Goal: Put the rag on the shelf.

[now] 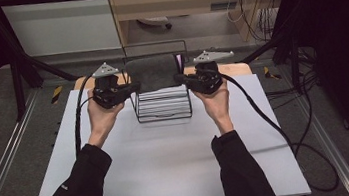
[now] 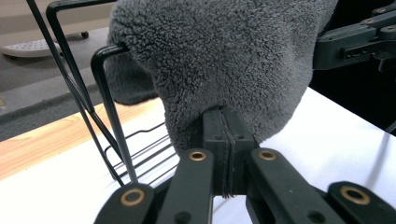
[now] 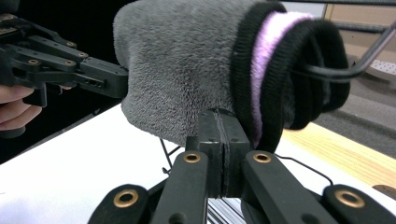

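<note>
A grey fluffy sock (image 1: 153,73) hangs over the top bar of a black wire rack (image 1: 164,110) at the far middle of the white table. My left gripper (image 1: 133,86) is shut on the sock's left end; in the left gripper view the jaws (image 2: 225,116) meet with grey pile (image 2: 219,56) pinched at their tips. My right gripper (image 1: 180,79) is shut on the right end. In the right gripper view its jaws (image 3: 223,116) pinch the fabric (image 3: 182,60) just beside the black and purple cuff (image 3: 268,56), through which a rack wire (image 3: 355,65) passes.
The white tabletop (image 1: 170,164) spreads toward the person, with a wooden strip (image 1: 239,67) along its far edge. Cables (image 1: 288,134) trail off to the right from the right gripper. Black frame bars (image 1: 22,61) stand at the back left.
</note>
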A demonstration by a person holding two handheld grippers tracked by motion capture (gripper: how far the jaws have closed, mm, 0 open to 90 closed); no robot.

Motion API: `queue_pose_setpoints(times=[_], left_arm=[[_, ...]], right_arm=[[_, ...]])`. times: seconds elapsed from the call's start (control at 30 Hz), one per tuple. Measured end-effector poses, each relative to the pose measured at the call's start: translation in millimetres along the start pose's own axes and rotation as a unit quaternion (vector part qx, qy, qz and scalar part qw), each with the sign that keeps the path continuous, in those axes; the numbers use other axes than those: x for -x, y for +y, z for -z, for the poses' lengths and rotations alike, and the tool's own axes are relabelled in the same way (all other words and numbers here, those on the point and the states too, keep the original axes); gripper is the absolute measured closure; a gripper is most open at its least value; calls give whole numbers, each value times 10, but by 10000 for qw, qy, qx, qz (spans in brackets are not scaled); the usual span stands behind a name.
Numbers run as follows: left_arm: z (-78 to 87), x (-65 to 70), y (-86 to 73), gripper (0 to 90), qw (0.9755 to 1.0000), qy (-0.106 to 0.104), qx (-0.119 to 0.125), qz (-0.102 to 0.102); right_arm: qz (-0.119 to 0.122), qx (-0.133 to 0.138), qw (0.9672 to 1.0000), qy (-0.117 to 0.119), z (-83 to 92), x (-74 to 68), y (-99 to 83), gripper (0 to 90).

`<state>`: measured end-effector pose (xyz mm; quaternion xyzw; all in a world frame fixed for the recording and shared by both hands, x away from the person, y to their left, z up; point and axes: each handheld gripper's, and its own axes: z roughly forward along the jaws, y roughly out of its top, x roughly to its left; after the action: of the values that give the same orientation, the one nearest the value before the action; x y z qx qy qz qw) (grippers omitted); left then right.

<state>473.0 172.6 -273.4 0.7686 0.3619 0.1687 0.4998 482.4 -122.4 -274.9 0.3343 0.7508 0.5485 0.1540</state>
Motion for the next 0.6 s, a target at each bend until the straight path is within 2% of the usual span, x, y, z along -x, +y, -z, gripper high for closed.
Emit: queue_pose_setpoints(times=[0.13, 0.23, 0.33, 0.37, 0.4, 0.47, 0.5, 0.53, 0.57, 0.6], left_arm=[[21, -7, -2, 880, 10000, -30, 19, -13], [71, -4, 5, 839, 9999, -116, 64, 16], [136, 9, 11, 768, 9998, -164, 73, -15], [160, 15, 11, 703, 9998, -175, 79, -34], [184, 19, 11, 656, 9998, -176, 70, -51], [230, 24, 7, 542, 9999, -161, 11, -62], [255, 28, 2, 542, 9999, -108, -13, -97], [282, 28, -7, 470, 9999, -57, -28, -137], [306, 23, -20, 470, 9999, -45, -49, -141], [329, 15, -37, 420, 9999, -69, -85, -115]], right_arm=[[36, 51, 10000, 36, 14, 0, 6, 874], [57, 126, 9999, 82, 75, -14, 20, 820], [67, 266, 9994, 225, 164, -34, 47, 712], [89, 348, 9990, 256, 238, -40, 66, 623], [74, 377, 9989, 265, 279, -42, 75, 586], [35, 374, 9988, 318, 349, -41, 89, 482], [35, 374, 9988, 318, 349, -41, 89, 482], [37, 333, 9990, 302, 404, -48, 92, 366], [37, 333, 9990, 302, 404, -48, 92, 366], [-4, 254, 9992, 303, 427, -52, 89, 330]])
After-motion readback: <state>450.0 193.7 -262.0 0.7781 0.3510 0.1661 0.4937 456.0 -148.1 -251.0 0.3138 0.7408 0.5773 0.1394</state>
